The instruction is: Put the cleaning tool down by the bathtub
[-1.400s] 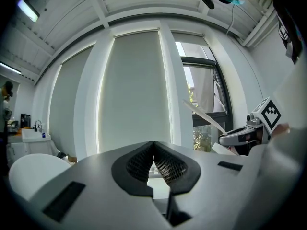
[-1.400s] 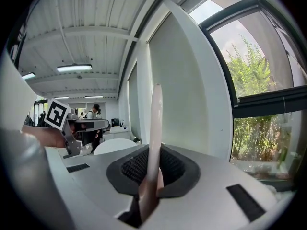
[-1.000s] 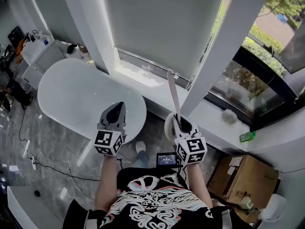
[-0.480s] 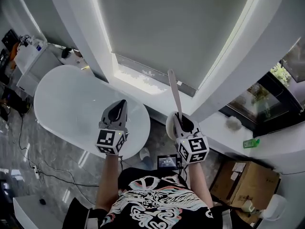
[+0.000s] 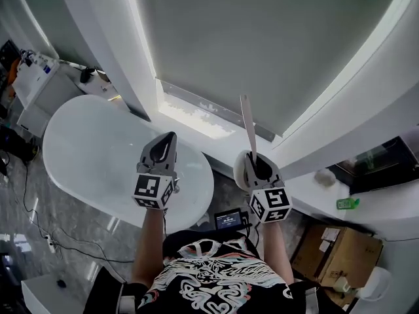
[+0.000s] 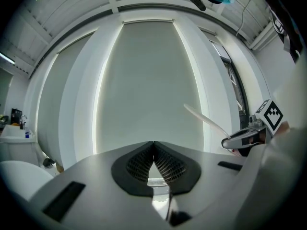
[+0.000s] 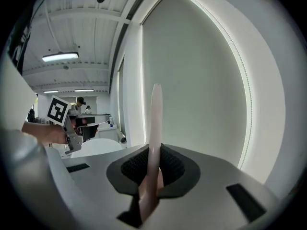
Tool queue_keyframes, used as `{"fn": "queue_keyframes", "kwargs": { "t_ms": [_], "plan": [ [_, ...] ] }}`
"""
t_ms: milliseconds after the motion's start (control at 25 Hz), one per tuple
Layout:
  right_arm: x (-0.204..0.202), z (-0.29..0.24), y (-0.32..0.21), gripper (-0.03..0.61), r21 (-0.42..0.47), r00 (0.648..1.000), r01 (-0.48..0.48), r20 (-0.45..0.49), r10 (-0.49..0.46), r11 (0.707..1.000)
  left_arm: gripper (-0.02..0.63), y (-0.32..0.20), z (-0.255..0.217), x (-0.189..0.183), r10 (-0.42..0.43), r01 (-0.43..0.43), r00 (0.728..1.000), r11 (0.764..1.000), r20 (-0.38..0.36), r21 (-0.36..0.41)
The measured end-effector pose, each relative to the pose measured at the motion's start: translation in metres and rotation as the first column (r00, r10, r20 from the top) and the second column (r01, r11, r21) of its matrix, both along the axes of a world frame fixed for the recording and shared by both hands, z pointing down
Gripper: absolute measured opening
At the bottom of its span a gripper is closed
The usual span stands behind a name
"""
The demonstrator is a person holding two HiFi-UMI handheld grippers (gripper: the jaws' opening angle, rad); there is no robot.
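The cleaning tool has a long pale flat handle (image 5: 247, 123) that sticks up and away from my right gripper (image 5: 253, 157), which is shut on it; a white round part (image 5: 238, 171) shows at the gripper's left side. In the right gripper view the handle (image 7: 156, 119) rises from between the closed jaws of the right gripper (image 7: 154, 150). My left gripper (image 5: 169, 137) is shut with nothing in it and hangs over the near end of the white oval bathtub (image 5: 98, 149). The left gripper view shows the left gripper (image 6: 153, 145) with its jaws together, and the handle (image 6: 204, 119) to the right.
A large grey blind (image 5: 262, 38) and a white window sill (image 5: 196, 113) lie behind the tub. A cardboard box (image 5: 334, 241) and a green bottle (image 5: 345, 203) are at the right. A white cabinet (image 5: 36, 77) stands left, cables (image 5: 39, 234) run over the floor.
The head view has swung left and up: the glazed window at the right has slid out of sight. Both grippers keep their grip and have edged slightly right over the tub end.
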State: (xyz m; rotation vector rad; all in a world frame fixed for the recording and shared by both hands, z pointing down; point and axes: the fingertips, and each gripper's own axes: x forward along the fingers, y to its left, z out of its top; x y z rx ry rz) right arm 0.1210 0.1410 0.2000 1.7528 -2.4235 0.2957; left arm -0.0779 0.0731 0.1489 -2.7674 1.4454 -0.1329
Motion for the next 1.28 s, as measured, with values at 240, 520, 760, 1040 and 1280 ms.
{"fn": "queue_keyframes", "kwargs": {
  "t_ms": [240,520,760,1040,1280],
  "plan": [
    [-0.007,-0.004,-0.025,0.058,-0.001,1.0,-0.02,-0.011,0.02,1.0,0.017,-0.03,0.003,-0.009,0.014,-0.015,1.0,1.0,-0.013,-0.018],
    [0.007,0.0,-0.041,0.058,-0.004,0.999,-0.027,-0.026,0.027,1.0,0.017,-0.051,0.003,0.009,0.021,-0.021,1.0,1.0,-0.002,-0.004],
    [0.009,0.005,-0.068,0.058,-0.009,1.0,-0.011,-0.018,0.011,1.0,0.017,-0.077,0.004,0.012,-0.005,0.005,1.0,1.0,0.004,-0.001],
    [0.011,0.007,-0.098,0.058,-0.013,0.999,0.015,-0.047,-0.015,1.0,0.017,-0.104,0.01,0.017,-0.018,0.018,1.0,1.0,0.012,-0.01],
    [0.017,0.022,-0.112,0.058,-0.033,0.996,0.016,-0.091,-0.019,0.999,0.017,-0.121,0.029,0.026,-0.021,0.022,1.0,0.999,0.019,-0.038]
  ]
}}
